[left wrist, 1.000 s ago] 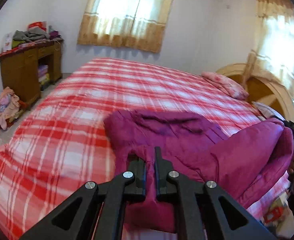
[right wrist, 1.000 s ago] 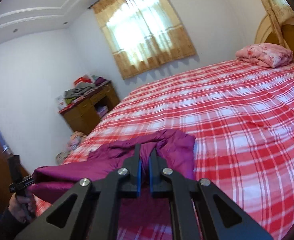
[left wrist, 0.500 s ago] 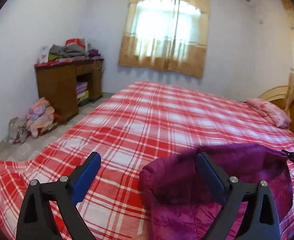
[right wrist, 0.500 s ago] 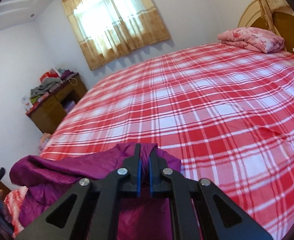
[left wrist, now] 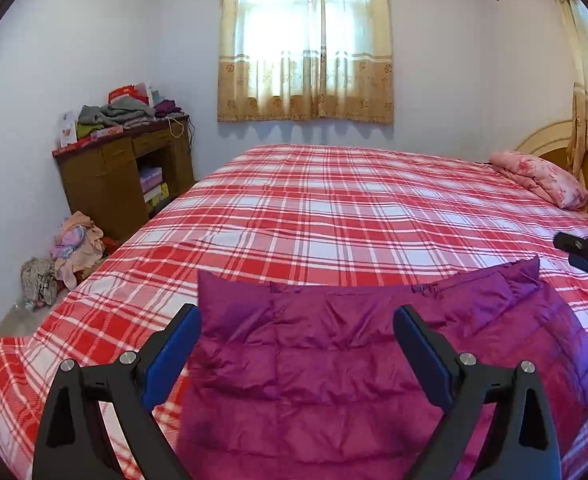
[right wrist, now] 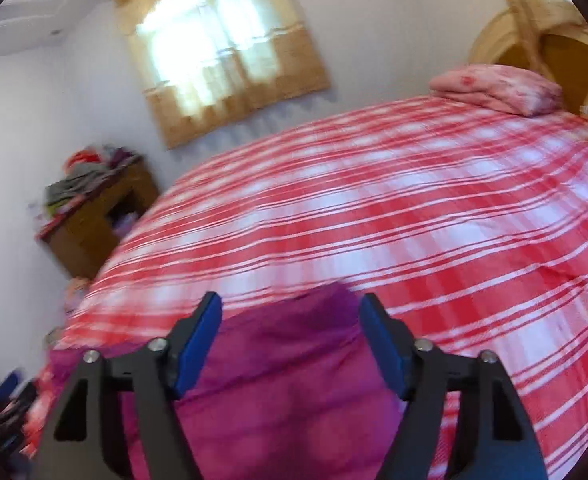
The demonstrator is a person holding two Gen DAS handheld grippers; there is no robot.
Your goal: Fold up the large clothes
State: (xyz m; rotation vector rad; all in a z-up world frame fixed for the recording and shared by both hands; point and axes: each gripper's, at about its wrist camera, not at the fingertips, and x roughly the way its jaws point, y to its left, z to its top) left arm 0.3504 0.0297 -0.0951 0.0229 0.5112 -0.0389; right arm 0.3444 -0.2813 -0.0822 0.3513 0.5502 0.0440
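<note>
A magenta quilted jacket lies folded flat on the near edge of the bed with the red plaid cover. My left gripper is open and empty above the jacket's left part. My right gripper is open and empty above the jacket at its right end; this view is blurred. The right gripper's tip shows at the right edge of the left wrist view.
A pink folded quilt lies at the head of the bed by the wooden headboard. A wooden desk piled with clothes stands by the left wall, with a heap of clothes on the floor.
Both grippers let go of the jacket: the left opened half a second ago, the right opened just now. The jacket has dropped flat onto the bed in a folded shape.
</note>
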